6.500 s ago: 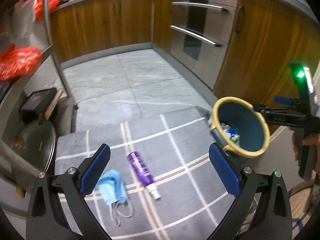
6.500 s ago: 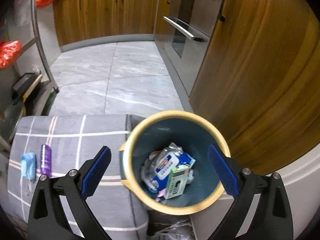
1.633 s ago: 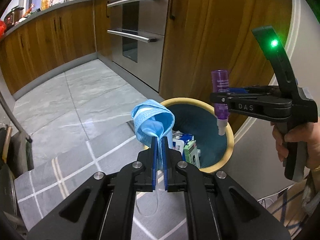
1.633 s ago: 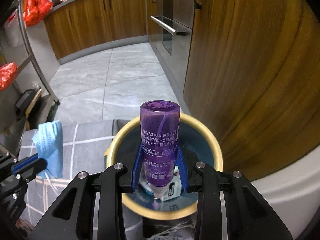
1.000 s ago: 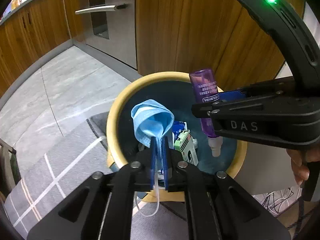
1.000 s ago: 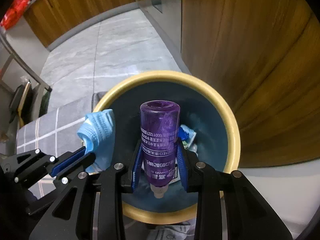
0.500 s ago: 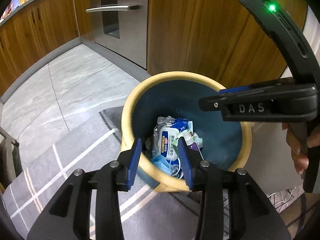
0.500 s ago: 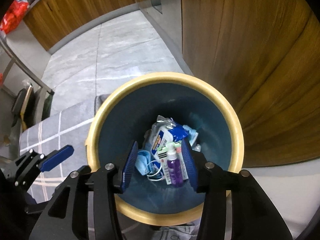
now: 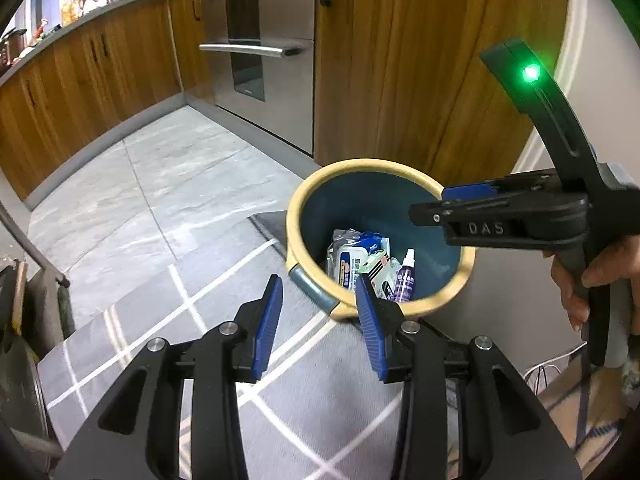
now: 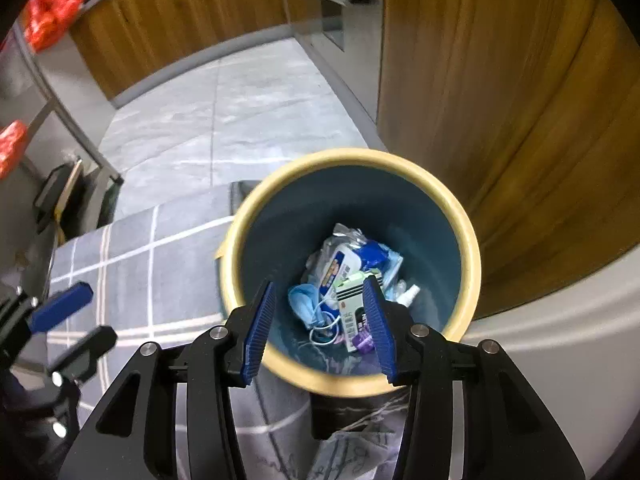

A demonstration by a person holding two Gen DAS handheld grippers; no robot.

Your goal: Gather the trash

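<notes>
The trash bin (image 9: 316, 188) is round, blue inside with a yellow rim; it also shows in the right wrist view (image 10: 472, 248). Inside lie a wet-wipes pack (image 10: 340, 260), a blue face mask (image 10: 304, 304), a purple spray bottle (image 9: 404, 276) and a small green-white box (image 10: 352, 300). My left gripper (image 9: 318, 314) is open and empty, over the grey checked rug just in front of the bin. My right gripper (image 10: 320, 326) is open and empty, above the bin's near rim; it also shows in the left wrist view (image 9: 464, 204).
The grey rug with white lines (image 9: 200, 308) lies left of the bin. Wooden cabinets (image 9: 400, 60) and a steel oven (image 9: 256, 40) stand behind. A metal rack with red bags (image 10: 44, 12) stands at the left. Cables (image 9: 552, 368) lie on the floor at the right.
Both grippers let go: the mask and the purple bottle dropped into the bin. Since half a second ago both grippers have drawn back and up from the bin, jaws open.
</notes>
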